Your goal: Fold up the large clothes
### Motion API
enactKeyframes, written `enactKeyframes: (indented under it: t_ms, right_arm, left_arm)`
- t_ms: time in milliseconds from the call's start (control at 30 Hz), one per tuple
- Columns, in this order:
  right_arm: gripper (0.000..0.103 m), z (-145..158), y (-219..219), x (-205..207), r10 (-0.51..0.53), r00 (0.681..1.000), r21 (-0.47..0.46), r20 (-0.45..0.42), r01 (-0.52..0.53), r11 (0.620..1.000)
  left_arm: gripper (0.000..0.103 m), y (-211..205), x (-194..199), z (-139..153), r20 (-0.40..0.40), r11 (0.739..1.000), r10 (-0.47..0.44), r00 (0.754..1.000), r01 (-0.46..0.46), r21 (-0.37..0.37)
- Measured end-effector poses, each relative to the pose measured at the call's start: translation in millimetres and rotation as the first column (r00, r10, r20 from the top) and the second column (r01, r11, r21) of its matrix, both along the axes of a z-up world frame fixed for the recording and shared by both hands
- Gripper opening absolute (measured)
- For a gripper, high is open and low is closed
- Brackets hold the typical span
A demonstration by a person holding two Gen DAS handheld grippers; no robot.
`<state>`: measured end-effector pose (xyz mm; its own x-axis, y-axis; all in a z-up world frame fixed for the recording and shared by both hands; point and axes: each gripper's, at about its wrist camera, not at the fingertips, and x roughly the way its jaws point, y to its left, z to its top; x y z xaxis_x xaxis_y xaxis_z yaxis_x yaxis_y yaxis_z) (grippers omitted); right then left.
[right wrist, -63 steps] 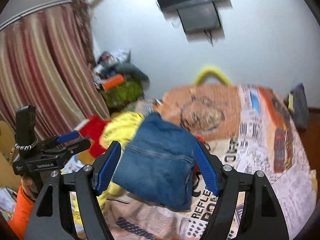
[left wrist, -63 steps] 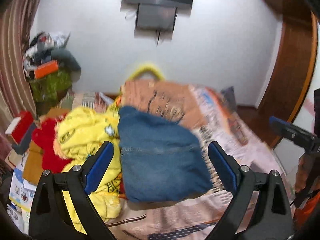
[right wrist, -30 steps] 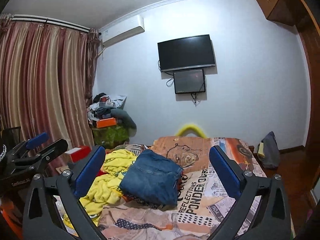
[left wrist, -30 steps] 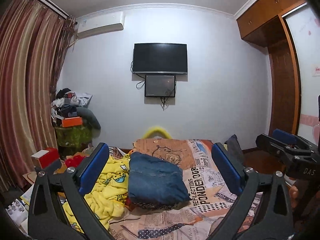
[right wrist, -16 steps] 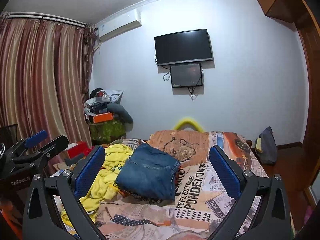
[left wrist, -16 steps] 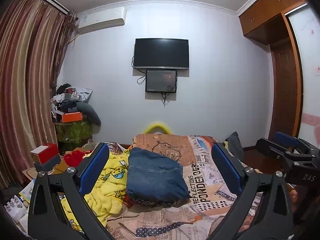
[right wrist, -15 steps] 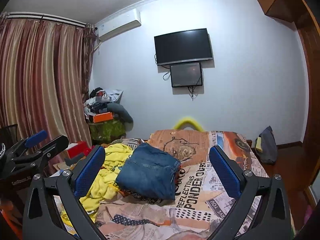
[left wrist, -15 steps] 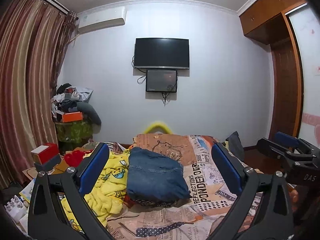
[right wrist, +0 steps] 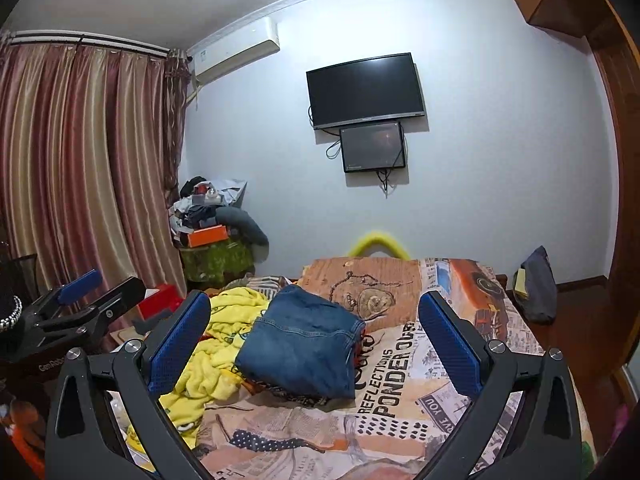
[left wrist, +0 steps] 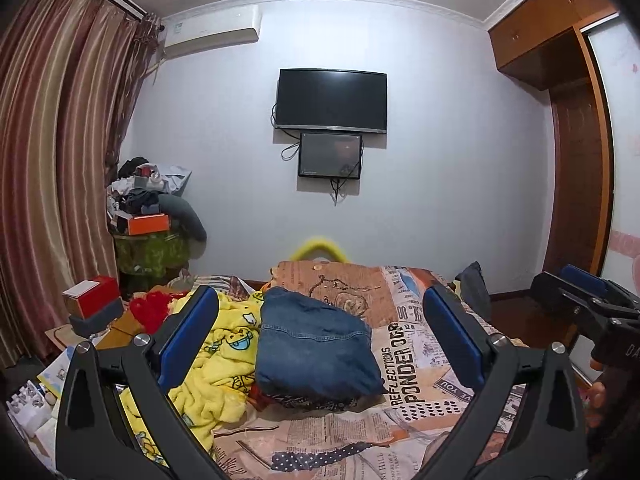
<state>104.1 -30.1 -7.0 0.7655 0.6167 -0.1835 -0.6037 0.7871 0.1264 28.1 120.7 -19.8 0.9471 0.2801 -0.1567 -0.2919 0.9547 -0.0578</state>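
A folded pair of blue jeans (left wrist: 312, 346) (right wrist: 302, 348) lies on top of a small stack of clothes on the bed (left wrist: 416, 364) (right wrist: 404, 376). To its left a rumpled yellow cartoon-print garment (left wrist: 218, 364) (right wrist: 224, 340) is spread out. My left gripper (left wrist: 320, 344) is open and held back from the bed, nothing between its blue pads. My right gripper (right wrist: 314, 344) is open too, equally far back and holding nothing. Each gripper shows at the edge of the other's view.
The bed has a newspaper-print cover. Red boxes (left wrist: 92, 300) and clutter sit at its left side, with a piled green stand (left wrist: 154, 248) in the corner by striped curtains (right wrist: 80, 184). A TV (left wrist: 332, 100) hangs on the far wall. A wooden wardrobe (left wrist: 576, 184) stands right.
Both grippers have pulled back and up from the folded jeans, which now look smaller and farther off. In the last half second nothing has moved.
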Motion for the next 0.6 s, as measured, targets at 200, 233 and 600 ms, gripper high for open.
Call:
enactKeyframes:
  t_ms: [200,233,600]
  right_arm:
    - [0.103,-1.7,-0.3,2.8,0.000,1.000,0.002,-0.019,0.000,1.000]
    - [0.103,-2.0,-0.5,2.9,-0.001,1.000,0.003,-0.021,0.001,1.000]
    - [0.103,-1.2,-0.3,3.2,-0.005,1.000,0.000,-0.024,0.005,1.000]
  left_arm:
    - [0.103,0.9,1.0,-2.2,-0.008,1.000,-0.004,1.000,0.004,-0.004]
    - [0.103,0.6,1.0,-2.3,-0.009,1.000,-0.004,1.000,0.004,-0.002]
    - [0.103,-2.1,2.7,-3.3,-0.014,0.999,-0.038,0.999,0.038,0.003]
